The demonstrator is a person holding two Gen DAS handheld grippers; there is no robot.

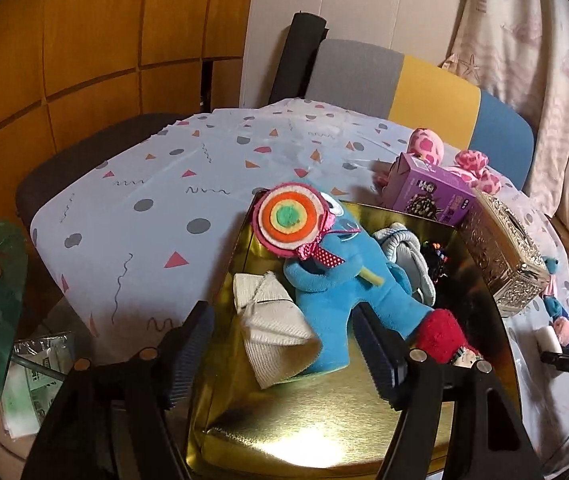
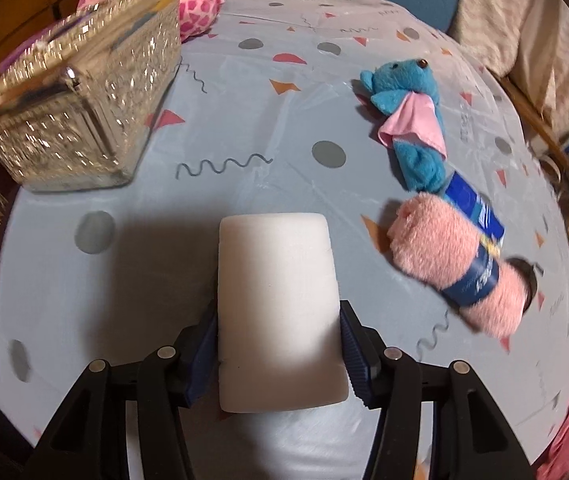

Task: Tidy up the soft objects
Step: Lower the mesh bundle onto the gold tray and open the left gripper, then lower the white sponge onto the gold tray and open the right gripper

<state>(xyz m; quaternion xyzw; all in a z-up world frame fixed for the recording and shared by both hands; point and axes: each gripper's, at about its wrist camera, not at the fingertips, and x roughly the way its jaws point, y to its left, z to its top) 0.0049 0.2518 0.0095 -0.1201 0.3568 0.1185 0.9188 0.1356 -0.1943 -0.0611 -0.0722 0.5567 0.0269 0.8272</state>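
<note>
Two grippers at work over a table under a patterned cloth (image 2: pixel 244 92). Left gripper (image 1: pixel 284 344): jaws well apart, gripping nothing, poised over the gold-lined box (image 1: pixel 324 420) with the blue plush monster (image 1: pixel 336 280) lying between and beyond its pads, apparently untouched. Same box holds a folded white cloth (image 1: pixel 272 320), a red knitted piece (image 1: pixel 444 332) and a grey-blue bundle (image 1: pixel 400 248). Right gripper (image 2: pixel 280 352): jaws about half open, closed on a white foam block (image 2: pixel 280 300) near the cloth's near edge; both pads press its flanks. Judged step: carry the block to the box. Advice: hold the squeeze light enough not to crush it, lift clear of the cloth before moving across. Still loose toward the right edge: a small blue plush bear with a pink scarf (image 2: pixel 408 120) and a rolled pink towel in a blue band (image 2: pixel 456 268), touching end to end. Obstruction: a glittering metal tissue box (image 2: pixel 80 100) stands between block and gold box; a pink spotted plush (image 2: pixel 192 4) and a purple carton (image 1: pixel 432 188) lie behind it.
</note>
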